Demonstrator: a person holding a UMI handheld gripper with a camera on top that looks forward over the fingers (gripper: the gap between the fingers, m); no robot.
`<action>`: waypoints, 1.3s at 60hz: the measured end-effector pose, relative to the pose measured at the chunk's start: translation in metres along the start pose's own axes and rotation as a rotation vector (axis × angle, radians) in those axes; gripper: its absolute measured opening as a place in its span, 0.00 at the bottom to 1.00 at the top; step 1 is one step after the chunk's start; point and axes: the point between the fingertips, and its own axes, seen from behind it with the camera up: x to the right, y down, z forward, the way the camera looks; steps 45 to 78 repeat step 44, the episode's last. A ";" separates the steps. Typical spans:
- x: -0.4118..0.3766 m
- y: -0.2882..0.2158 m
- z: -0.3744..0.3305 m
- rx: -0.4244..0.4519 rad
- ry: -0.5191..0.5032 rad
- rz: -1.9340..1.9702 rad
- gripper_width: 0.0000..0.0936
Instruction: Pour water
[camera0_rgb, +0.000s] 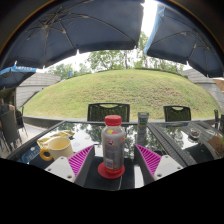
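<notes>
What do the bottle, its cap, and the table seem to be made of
The bottle, standing between the open gripper fingers, looks like clear glossy plastic: you can see through it above a printed label. Its red cap looks like opaque plastic. The table top seems to be glass in a dark frame, since it mirrors the sky.

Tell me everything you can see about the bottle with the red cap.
The bottle stands upright on the glass table, between the two fingers of the claw, with a gap at either side, so the claw is open. It looks like clear plastic with a red screw cap, still on, and a label around its body whose print is too small to read. A red part shows at its base. A yellow cup stands apart from it, off to one side.
</notes>
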 end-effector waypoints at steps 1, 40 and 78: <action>-0.004 0.000 -0.008 0.003 -0.008 -0.013 0.89; -0.090 0.017 -0.164 0.058 -0.090 -0.188 0.88; -0.101 0.024 -0.162 0.042 -0.125 -0.158 0.88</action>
